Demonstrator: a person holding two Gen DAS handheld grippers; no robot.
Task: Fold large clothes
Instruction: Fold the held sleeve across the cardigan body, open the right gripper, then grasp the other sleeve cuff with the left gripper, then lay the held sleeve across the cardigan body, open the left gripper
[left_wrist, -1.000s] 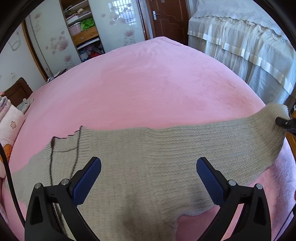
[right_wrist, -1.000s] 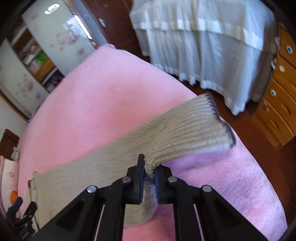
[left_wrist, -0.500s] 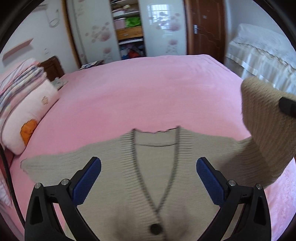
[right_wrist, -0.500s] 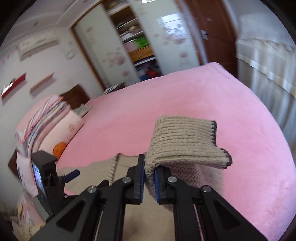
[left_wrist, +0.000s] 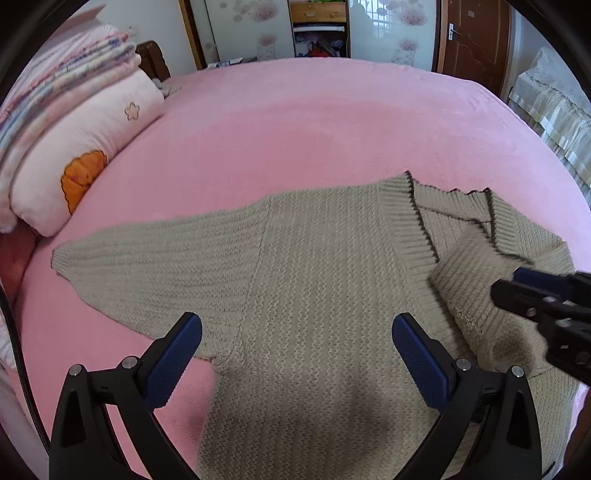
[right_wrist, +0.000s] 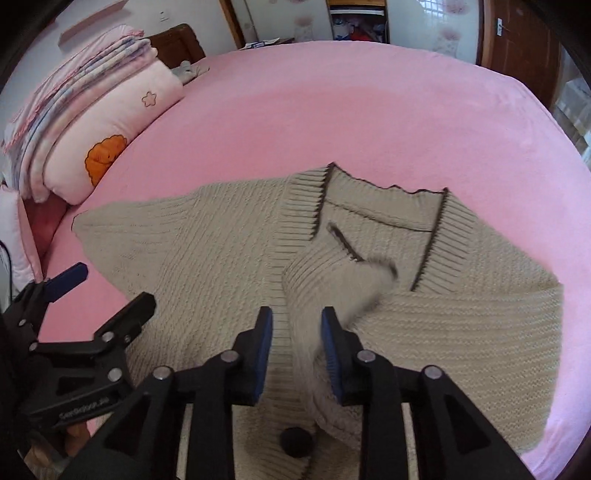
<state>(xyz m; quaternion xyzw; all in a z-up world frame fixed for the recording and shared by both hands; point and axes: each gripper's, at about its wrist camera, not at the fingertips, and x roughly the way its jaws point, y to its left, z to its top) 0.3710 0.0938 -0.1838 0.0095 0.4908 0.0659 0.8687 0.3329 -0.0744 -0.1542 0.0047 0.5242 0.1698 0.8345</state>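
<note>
- Cardigan (right_wrist: 229, 258): a beige knit with dark trim, spread face up on the pink bed (right_wrist: 332, 110), toward the near edge; its V-neck points toward the far side.
- One sleeve (left_wrist: 155, 254) lies stretched out flat toward the pillows at the bed's head end.
- Other sleeve (right_wrist: 461, 332) is folded in across the chest, its dark-edged cuff (right_wrist: 351, 266) lying just below the neckline; the cuff end is motion-blurred.
- A dark round button (right_wrist: 295, 441) shows on the front, close to the near edge of the bed.
- Right gripper (right_wrist: 297, 325) hangs over the folded sleeve; its fingers are opening, the knit lying in the gap with the blue pads (right_wrist: 264, 350) off it.
- Left gripper (left_wrist: 297, 334) hovers above the cardigan's body with fingers spread wide, nothing between them.
- Pink pillow (left_wrist: 85, 155) with an orange flower patch, and folded striped bedding (right_wrist: 74, 85) on top of it, sit at the head end.
</note>
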